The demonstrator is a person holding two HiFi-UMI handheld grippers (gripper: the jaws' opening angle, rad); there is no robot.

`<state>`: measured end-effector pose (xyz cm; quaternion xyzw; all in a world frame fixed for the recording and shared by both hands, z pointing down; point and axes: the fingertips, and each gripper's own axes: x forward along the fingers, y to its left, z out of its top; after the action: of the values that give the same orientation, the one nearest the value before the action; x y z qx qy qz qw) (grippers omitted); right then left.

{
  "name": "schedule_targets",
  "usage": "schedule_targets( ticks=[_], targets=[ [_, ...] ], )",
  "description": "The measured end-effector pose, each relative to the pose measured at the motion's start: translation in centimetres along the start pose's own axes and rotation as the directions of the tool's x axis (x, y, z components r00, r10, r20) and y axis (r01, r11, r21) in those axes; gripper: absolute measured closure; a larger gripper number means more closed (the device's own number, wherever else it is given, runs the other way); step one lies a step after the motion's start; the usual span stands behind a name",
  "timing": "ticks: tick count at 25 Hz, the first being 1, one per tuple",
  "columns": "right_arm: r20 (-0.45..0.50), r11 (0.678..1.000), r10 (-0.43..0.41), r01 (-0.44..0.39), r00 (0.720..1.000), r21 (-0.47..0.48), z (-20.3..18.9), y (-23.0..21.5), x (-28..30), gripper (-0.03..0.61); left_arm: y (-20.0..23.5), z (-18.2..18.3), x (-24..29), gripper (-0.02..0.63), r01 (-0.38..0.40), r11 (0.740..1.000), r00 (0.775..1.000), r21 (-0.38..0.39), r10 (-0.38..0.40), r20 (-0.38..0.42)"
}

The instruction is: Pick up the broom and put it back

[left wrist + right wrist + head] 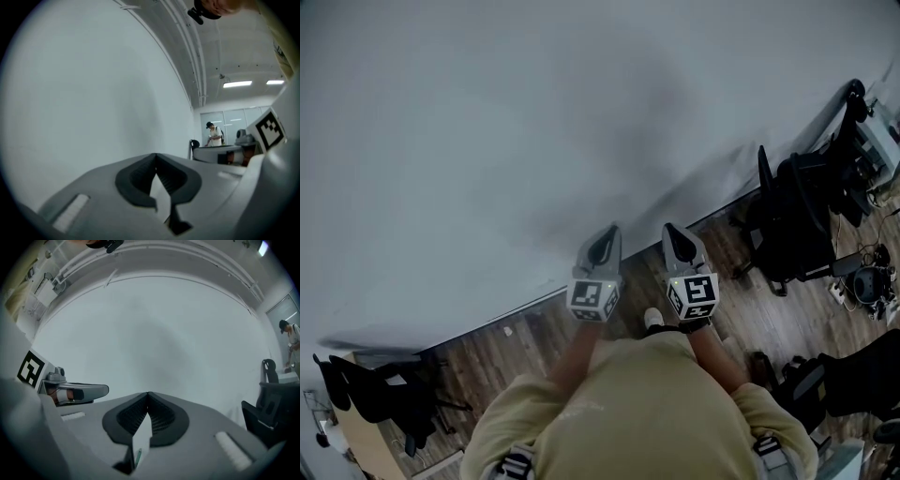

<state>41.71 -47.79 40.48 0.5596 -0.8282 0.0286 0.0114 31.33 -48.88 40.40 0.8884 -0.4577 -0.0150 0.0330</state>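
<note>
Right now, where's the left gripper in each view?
Head view: left gripper low centre, beside the right gripper, facing the white wall.
Left gripper view: left gripper bottom centre, jaws together, empty.
Right gripper view: left gripper at mid-left, side-on.
Shared landmark: the white wall, ahead in all three.

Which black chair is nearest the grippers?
The black chair by the wall, just right of the right gripper; the other chairs sit farther off.
</note>
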Motion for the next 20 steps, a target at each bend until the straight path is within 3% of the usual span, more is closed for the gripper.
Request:
schedule_targets(
  ticks=[11, 20],
  targets=[
    [0.049, 0.999, 0.023, -0.022, 0.999, -0.023, 1.8, -3.1, 0.9, 0.574, 0.4, 1.6, 1.8, 0.612, -0.074, 0.997, 0.996, 0.036, 0.072, 0.046],
    [0.044, 0.996, 0.088, -0.088, 0.995, -0.001, 0.7, -5.0, 3.0, 0.574, 0.5, -0.7, 3.7, 0.612, -0.135, 0.99, 0.991, 0.032, 0.135, 0.0]
  ],
)
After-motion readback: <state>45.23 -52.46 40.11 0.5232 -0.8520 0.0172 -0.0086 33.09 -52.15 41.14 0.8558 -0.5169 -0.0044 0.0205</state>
